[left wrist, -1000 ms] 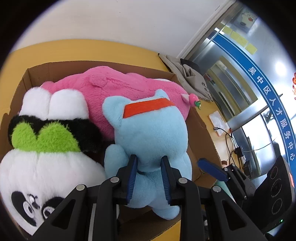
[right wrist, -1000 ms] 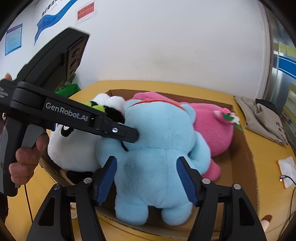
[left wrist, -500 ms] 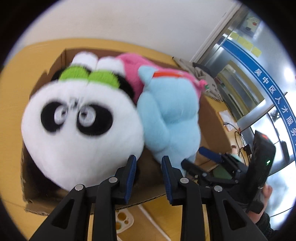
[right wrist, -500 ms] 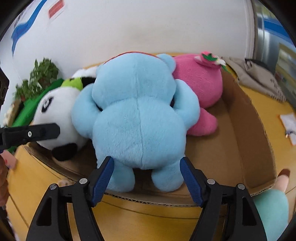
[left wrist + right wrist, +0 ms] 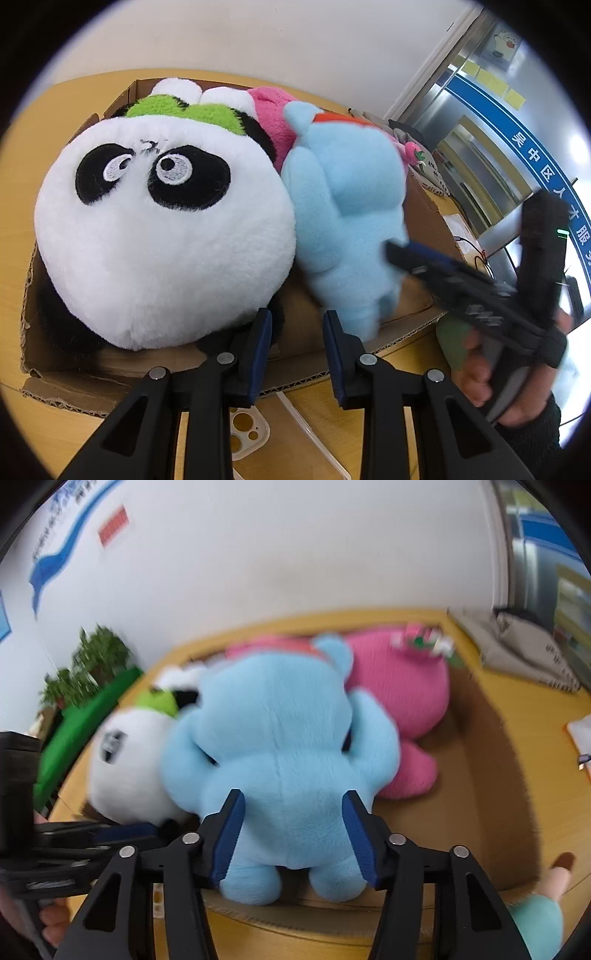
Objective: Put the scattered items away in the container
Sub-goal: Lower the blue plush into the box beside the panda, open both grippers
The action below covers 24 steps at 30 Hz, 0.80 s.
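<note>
A cardboard box [image 5: 55, 376] on the yellow table holds a panda plush [image 5: 159, 236], a light blue plush [image 5: 347, 206] and a pink plush [image 5: 273, 114]. My left gripper [image 5: 297, 345] is open and empty, just outside the box's near wall below the panda. My right gripper [image 5: 291, 834] is open with its fingers on either side of the blue plush's [image 5: 280, 760] lower back, closing in on it. The pink plush [image 5: 402, 686] lies behind it, and the panda [image 5: 125, 764] is to its left. The right gripper also shows blurred in the left wrist view [image 5: 417, 258].
A clear phone case [image 5: 251, 432] lies on the table under my left gripper. A beige bag [image 5: 524, 653] lies on the table beyond the box. Green plants [image 5: 88, 672] stand at the far left. A teal object [image 5: 539, 923] lies right of the box's near corner.
My left gripper has let go of the blue plush and drawn back out of the box. My right gripper has moved in and narrowed around the blue plush's lower body.
</note>
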Each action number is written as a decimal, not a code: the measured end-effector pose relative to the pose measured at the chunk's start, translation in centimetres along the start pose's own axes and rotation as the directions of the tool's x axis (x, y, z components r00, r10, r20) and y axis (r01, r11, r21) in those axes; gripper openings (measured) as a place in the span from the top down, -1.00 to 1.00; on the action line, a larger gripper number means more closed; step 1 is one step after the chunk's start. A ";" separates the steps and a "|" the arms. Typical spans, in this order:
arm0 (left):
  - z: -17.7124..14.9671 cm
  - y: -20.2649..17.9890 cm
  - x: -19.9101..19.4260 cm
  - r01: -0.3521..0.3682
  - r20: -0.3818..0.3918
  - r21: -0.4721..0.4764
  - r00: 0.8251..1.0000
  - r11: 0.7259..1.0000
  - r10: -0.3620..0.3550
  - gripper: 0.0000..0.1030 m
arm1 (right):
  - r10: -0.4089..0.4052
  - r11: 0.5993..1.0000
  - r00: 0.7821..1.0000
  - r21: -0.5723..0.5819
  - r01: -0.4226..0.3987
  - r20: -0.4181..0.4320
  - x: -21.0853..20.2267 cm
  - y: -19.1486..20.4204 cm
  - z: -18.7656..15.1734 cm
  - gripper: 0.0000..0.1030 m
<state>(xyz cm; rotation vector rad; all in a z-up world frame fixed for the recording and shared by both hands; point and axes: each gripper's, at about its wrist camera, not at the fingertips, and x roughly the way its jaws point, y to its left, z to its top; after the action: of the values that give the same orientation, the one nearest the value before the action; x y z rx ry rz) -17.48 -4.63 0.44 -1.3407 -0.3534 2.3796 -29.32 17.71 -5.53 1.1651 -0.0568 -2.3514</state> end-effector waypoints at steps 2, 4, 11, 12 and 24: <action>-0.2 -0.2 -0.4 -0.004 0.012 0.006 1.000 1.000 0.004 0.47 | 0.000 1.000 1.000 -0.005 0.000 0.010 0.5 0.8 -0.4 -0.16; -0.4 -0.4 -0.7 0.003 0.021 0.008 1.000 1.000 -0.003 0.44 | 0.010 0.999 1.000 -0.037 -0.010 0.003 0.0 1.9 -0.7 -0.27; -1.3 -0.8 -1.0 -0.020 0.026 0.006 0.999 1.000 0.020 0.38 | -0.010 0.999 0.999 0.041 0.008 0.039 -2.8 -0.3 -2.4 -0.25; -1.4 -0.9 -1.0 -0.023 0.028 0.007 0.999 1.000 0.023 0.38 | -0.051 0.998 0.999 0.033 0.051 0.010 -2.4 -0.3 -2.6 -0.20; -4.0 -1.5 -2.3 -0.079 0.002 -0.004 0.997 0.997 0.079 0.38 | -0.143 0.987 0.990 -0.077 0.141 -0.017 -3.9 2.7 -6.6 -0.23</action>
<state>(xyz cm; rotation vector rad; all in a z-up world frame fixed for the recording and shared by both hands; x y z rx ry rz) -12.62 -4.17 0.78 -1.3785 -0.3118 2.4460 -21.21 18.34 -6.18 1.1944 0.1265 -2.4401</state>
